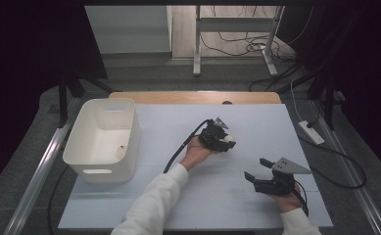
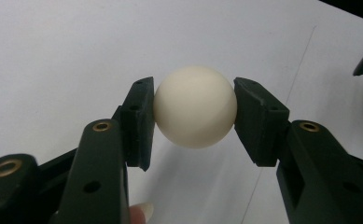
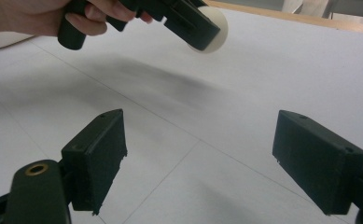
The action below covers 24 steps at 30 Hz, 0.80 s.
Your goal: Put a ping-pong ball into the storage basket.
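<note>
Holding a cream-white ball (image 2: 195,107) between its two black pads, the left tool (image 1: 219,138) sits near the middle of the table (image 1: 256,122), and the relation that matters for the coming move is where the white bin (image 1: 103,139) lies from it: well apart to the left, open side up, at about the same depth on the table. In the left gripper view the pads press the ball on opposite sides at its widest part, so the hold looks centred and firm; the right gripper view shows the ball lifted clear of the surface. The left forearm reaches in from the near edge at a slant, its hand wrapped round the grip, jaws pointing right and slightly far. The right tool (image 1: 259,172) waits at the near right, jaws wide apart with nothing between them, farther from the bin. The left hand seems the one to carry it over.
</note>
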{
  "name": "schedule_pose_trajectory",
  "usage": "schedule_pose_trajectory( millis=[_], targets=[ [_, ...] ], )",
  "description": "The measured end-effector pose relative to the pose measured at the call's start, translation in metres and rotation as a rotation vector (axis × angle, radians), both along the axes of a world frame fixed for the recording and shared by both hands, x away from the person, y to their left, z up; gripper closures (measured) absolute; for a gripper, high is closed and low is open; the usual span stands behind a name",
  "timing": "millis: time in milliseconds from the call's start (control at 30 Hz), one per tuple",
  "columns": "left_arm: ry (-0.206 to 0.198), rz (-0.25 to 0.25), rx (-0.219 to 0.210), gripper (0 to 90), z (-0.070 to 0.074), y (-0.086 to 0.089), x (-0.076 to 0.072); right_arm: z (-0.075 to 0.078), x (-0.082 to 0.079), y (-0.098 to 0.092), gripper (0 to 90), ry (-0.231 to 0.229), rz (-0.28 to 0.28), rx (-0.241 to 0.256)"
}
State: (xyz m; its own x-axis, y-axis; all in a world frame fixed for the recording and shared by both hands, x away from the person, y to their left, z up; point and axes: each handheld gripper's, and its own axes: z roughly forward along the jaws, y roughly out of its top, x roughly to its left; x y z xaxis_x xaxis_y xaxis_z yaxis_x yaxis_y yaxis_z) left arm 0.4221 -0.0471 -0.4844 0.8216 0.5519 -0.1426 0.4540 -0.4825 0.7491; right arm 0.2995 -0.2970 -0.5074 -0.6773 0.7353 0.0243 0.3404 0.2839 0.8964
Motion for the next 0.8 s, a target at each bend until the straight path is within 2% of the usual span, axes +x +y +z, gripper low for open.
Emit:
schedule_pose_trajectory(
  millis=[333,733,800],
  targets=[
    [-0.024,0.007,-0.026,50.9,0.010,0.013,-0.013,0.000,0.000,0.001,17.8,0.000,0.002,-0.007],
    [-0.047,-0.005,-0.024,50.9,0.019,0.020,-0.022,-0.001,0.000,0.001,17.8,-0.001,0.002,-0.008],
    [-0.047,-0.001,-0.034,50.9,0.021,0.021,-0.024,-0.001,0.000,0.001,17.8,0.000,0.002,-0.007]
  ],
)
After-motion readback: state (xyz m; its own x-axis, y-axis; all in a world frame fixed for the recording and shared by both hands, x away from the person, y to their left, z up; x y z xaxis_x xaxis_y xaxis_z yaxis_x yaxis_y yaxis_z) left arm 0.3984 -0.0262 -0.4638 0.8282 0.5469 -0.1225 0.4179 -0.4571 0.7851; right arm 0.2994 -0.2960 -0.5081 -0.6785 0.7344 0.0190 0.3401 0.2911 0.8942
